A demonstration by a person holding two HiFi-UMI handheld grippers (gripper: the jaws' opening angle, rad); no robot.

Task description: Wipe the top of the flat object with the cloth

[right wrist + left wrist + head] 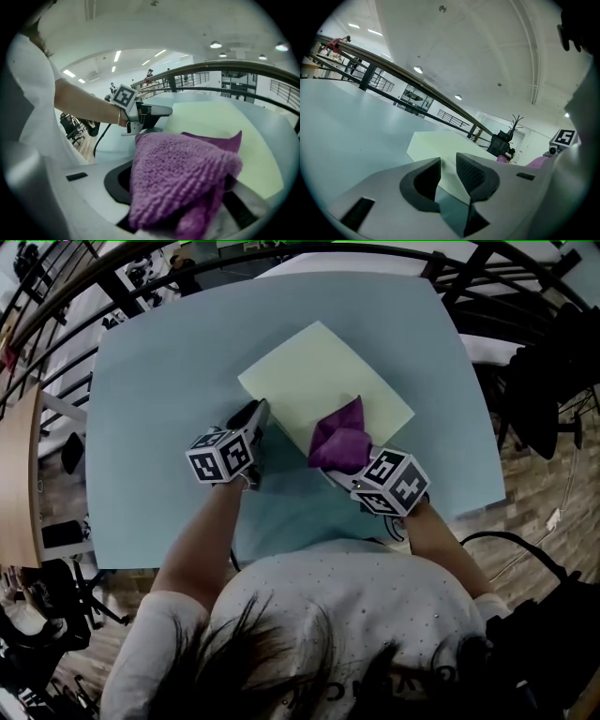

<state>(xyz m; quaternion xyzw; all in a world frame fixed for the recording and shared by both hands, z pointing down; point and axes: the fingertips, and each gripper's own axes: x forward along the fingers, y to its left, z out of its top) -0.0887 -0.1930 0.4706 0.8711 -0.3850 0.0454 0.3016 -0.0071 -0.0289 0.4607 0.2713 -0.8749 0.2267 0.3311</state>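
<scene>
Right gripper [345, 474] is clamped on a bunched purple cloth [339, 439], which rests on the near end of the pale yellow flat object [319, 371]. Left gripper [255, 418] sits half-spread and empty at the flat object's left edge, contact unclear. The cloth's free corner points away from the person. The flat object lies askew on the light blue table [159, 427], its long side running from far left to near right. Railings [440, 96] and a wood floor [534, 474] ring the table.
</scene>
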